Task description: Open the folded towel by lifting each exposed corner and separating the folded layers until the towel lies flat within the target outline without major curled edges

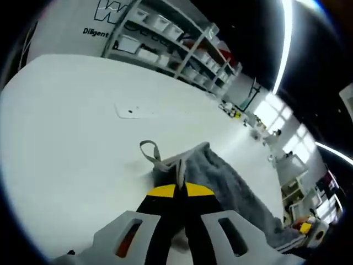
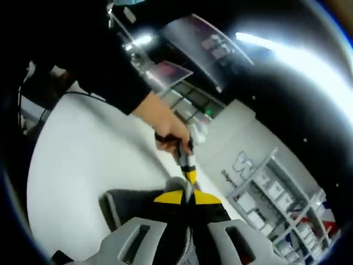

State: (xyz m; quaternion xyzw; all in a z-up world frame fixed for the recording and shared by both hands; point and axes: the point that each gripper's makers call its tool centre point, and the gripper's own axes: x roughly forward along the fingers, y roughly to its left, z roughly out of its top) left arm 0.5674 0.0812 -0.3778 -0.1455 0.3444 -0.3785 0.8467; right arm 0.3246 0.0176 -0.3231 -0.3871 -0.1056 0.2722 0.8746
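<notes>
A grey fluffy towel (image 1: pixel 231 187) hangs raised above the white table (image 1: pixel 71 132), with a loop tag (image 1: pixel 149 149) sticking out at its corner. My left gripper (image 1: pixel 179 175) is shut on that corner, its yellow-tipped jaws pinching the light hem. In the right gripper view, my right gripper (image 2: pixel 186 194) is shut on another edge of the grey towel (image 2: pixel 132 205). Just beyond it, a person's hand (image 2: pixel 168 132) holds the left gripper (image 2: pixel 188 165), whose tip meets the same bunch of cloth.
A thin outline with a dark dot (image 1: pixel 132 112) is marked on the table beyond the towel. Storage shelves with white bins (image 1: pixel 171 38) stand behind the table. A dark sleeve (image 2: pixel 94 61) reaches in from the upper left.
</notes>
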